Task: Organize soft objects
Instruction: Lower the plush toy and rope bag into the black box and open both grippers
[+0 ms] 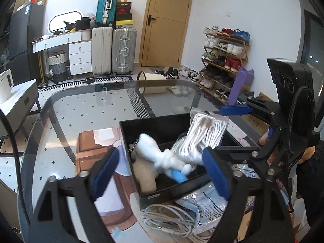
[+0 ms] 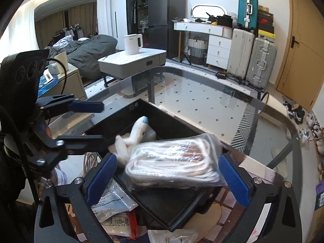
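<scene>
From the left wrist, the left tongs (image 1: 160, 172) stand apart, holding nothing, over the near edge of the black tray (image 1: 172, 192) on the glass desk (image 1: 81, 109). Between their blue pads lies a white-and-blue plush toy (image 1: 162, 156), with a beige soft piece (image 1: 144, 174) beside it; a bagged white cord bundle (image 1: 204, 133) leans just beyond. From the right wrist, the right tongs (image 2: 168, 174) are also apart, and the bagged white cord bundle (image 2: 174, 162) sits between their pads over the black tray (image 2: 172, 208); whether the pads touch it I cannot tell.
</scene>
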